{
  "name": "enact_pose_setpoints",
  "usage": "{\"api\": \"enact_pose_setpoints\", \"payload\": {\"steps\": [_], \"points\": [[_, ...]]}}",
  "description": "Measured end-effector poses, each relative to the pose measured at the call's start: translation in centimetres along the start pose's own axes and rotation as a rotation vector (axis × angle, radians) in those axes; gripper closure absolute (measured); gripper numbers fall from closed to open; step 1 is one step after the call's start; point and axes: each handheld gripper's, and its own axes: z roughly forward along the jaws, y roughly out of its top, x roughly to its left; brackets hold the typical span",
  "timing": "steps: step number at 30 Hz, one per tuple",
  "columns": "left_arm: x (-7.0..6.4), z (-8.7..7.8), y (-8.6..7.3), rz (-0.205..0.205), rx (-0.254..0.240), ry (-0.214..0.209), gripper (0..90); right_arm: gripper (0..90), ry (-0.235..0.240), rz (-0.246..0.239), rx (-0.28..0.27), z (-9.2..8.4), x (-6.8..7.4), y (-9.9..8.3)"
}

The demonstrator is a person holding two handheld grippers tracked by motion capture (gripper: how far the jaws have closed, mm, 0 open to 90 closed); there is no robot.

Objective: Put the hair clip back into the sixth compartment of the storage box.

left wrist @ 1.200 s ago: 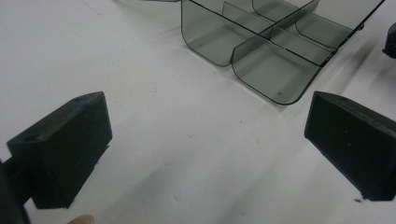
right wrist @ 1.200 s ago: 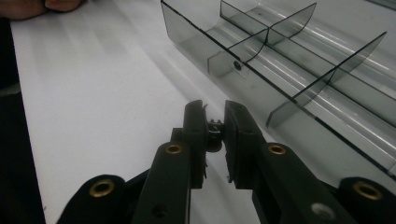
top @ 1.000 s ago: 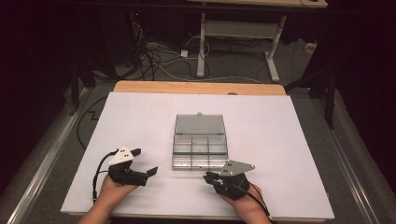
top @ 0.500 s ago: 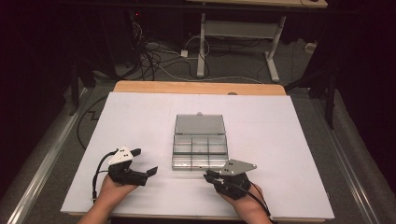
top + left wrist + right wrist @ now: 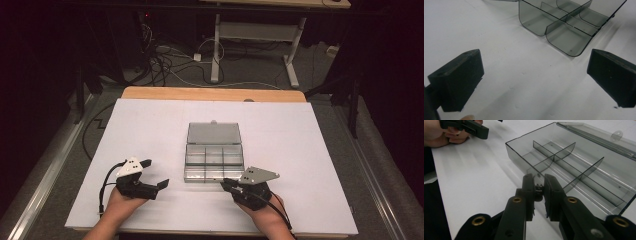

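I have the clear compartment box [image 5: 214, 160] lying open near the middle of the white table [image 5: 320, 150], a little toward its near edge, with its lid [image 5: 214, 133] folded flat toward the far edge. My right gripper [image 5: 231, 184] sits just off the box's near right corner, close to the near edge of the table. In the right gripper view its jaws stand nearly together, with a small dark piece [image 5: 538, 187] pinched between the pads, right at the box's near wall [image 5: 524, 165]; I cannot tell whether the tips touch that wall.

My left gripper [image 5: 155, 175] rests low over the table, near its near edge and well left of the box. Its jaws are wide apart with bare white surface between them, and in the left gripper view the box's rounded corner [image 5: 571, 47] lies ahead, between the two pads and well apart from them.

Open white surface runs to the left and right edges on both sides of the box, and from the lid to the far edge. Beyond it a wooden strip [image 5: 210, 93] borders the table.
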Motion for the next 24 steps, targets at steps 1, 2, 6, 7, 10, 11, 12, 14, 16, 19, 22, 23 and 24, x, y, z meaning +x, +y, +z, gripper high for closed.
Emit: {"api": "enact_pose_setpoints", "payload": {"steps": [1, 2, 6, 7, 10, 11, 12, 14, 16, 19, 22, 23, 24], "points": [[0.0, 0.0, 0.0, 0.000, -0.001, -0.001, 0.2, 80.4, 0.000, 0.001, 0.002, 0.1, 0.0, 0.1], [0.0, 0.0, 0.0, -0.003, -0.002, -0.001, 0.2, 80.4, 0.001, 0.001, 0.003, 0.1, -0.1, 0.1], [0.0, 0.0, 0.0, -0.002, -0.001, -0.001, 0.2, 80.5, 0.002, -0.001, 0.009, 0.6, -0.3, 0.4], [0.0, 0.0, 0.0, -0.003, -0.002, -0.001, 0.2, 80.5, 0.001, -0.002, 0.008, 0.7, -0.4, 0.5], [0.0, 0.0, 0.0, -0.003, -0.002, -0.003, 0.2, 80.5, 0.002, 0.003, 0.010, 1.1, -0.5, 0.6], [0.0, 0.0, 0.0, -0.002, -0.001, -0.002, 0.2, 80.5, 0.002, 0.003, 0.013, 1.2, -0.5, 0.7], [0.0, 0.0, 0.0, 0.000, -0.001, -0.002, 0.2, 80.4, 0.002, 0.003, 0.013, 1.3, -0.6, 0.7], [0.0, 0.0, 0.0, 0.000, 0.000, -0.002, 0.2, 80.5, 0.002, 0.002, 0.014, 1.5, -0.7, 0.9], [0.0, 0.0, 0.0, 0.001, 0.000, -0.002, 0.2, 80.4, 0.001, 0.002, 0.016, 1.6, -0.8, 1.1], [0.0, 0.0, 0.0, -0.002, -0.002, -0.005, 0.2, 80.4, -0.001, 0.001, 0.018, 1.8, -0.9, 1.4], [0.1, 0.0, 0.0, -0.009, -0.004, -0.008, 0.2, 80.4, -0.003, -0.004, 0.020, 2.1, -1.0, 1.6], [0.1, 0.0, 0.0, -0.008, -0.004, -0.007, 0.2, 80.5, -0.004, -0.006, 0.020, 2.2, -1.1, 1.7], [0.1, 0.0, 0.0, -0.007, -0.005, -0.007, 0.2, 80.4, -0.004, -0.004, 0.020, 2.3, -1.1, 1.8]]}}
